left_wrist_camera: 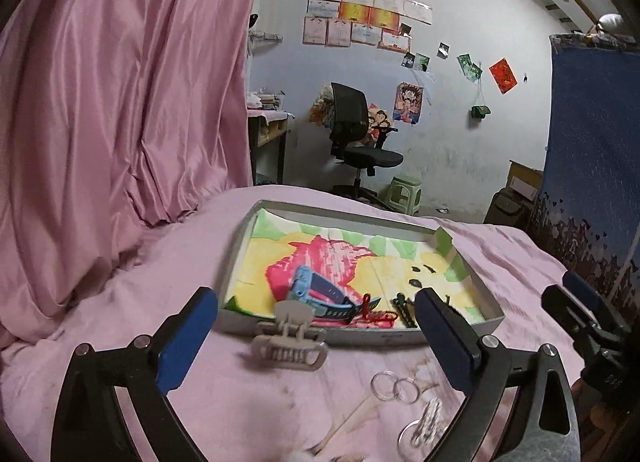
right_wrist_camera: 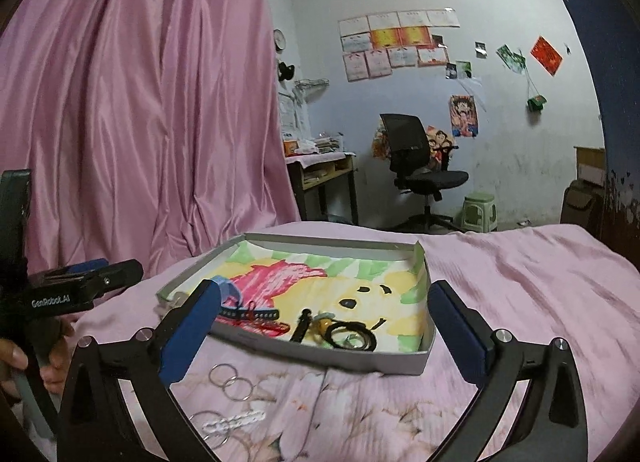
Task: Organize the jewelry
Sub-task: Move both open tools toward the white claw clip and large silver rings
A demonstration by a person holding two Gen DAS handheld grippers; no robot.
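Landmark: shallow grey tray on the pink bedsheet, lined w/ a bright drawing. Left hand-held gripper is wide open, nothing between its blue pads; beige hair claw clip sits blurred btwn the fingers, against the tray's near wall, outside it. Inside tray: blue watch, red cord, black pieces near the front wall. Silver rings and a beaded chain lie on the sheet just in front of the tray. Right hand-held gripper also wide open and empty, pointing at the tray's front edge; black ring lies inside, btwn its fingers.
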